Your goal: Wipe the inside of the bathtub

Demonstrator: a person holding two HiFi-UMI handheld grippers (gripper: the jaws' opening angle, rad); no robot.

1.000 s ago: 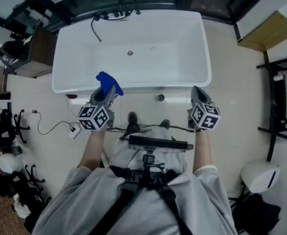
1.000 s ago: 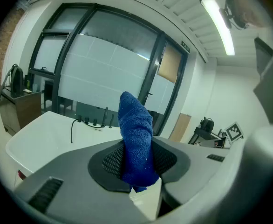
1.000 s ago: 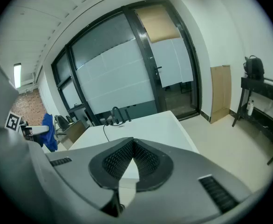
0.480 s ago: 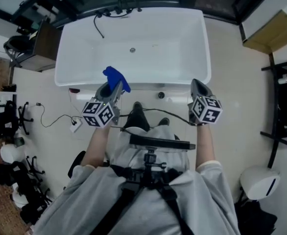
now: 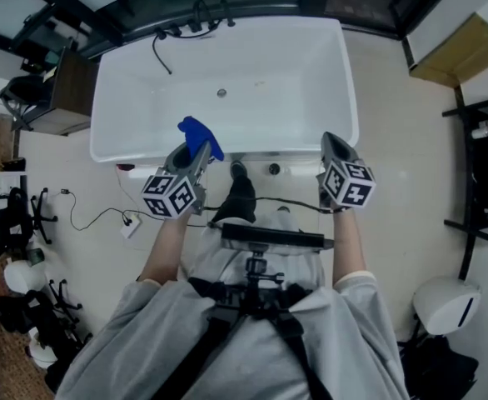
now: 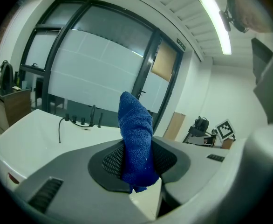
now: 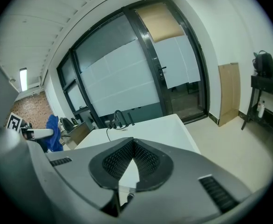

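The white bathtub (image 5: 346,73) lies across the top of the head view, with a drain (image 5: 221,92) in its floor and a dark faucet (image 5: 198,17) at its far rim. My left gripper (image 5: 196,152) hovers at the near rim, shut on a blue cloth (image 5: 199,137) that sticks up beyond the jaws. In the left gripper view the cloth (image 6: 136,139) stands upright between the pads of the left gripper (image 6: 137,160). My right gripper (image 5: 334,144) hangs by the near rim's right end. Its jaws are shut on nothing in the right gripper view (image 7: 133,146).
A black hose (image 5: 159,52) trails from the faucet into the tub. A wooden cabinet (image 5: 69,86) stands left of the tub, and cables (image 5: 94,215) lie on the floor there. A black rack (image 5: 477,173) and cardboard (image 5: 456,48) stand at the right. The person's shoe (image 5: 240,194) points at the tub.
Both grippers have edged a little closer to the tub's near rim, the left one carrying the cloth. The person's foot has stepped forward toward the tub.
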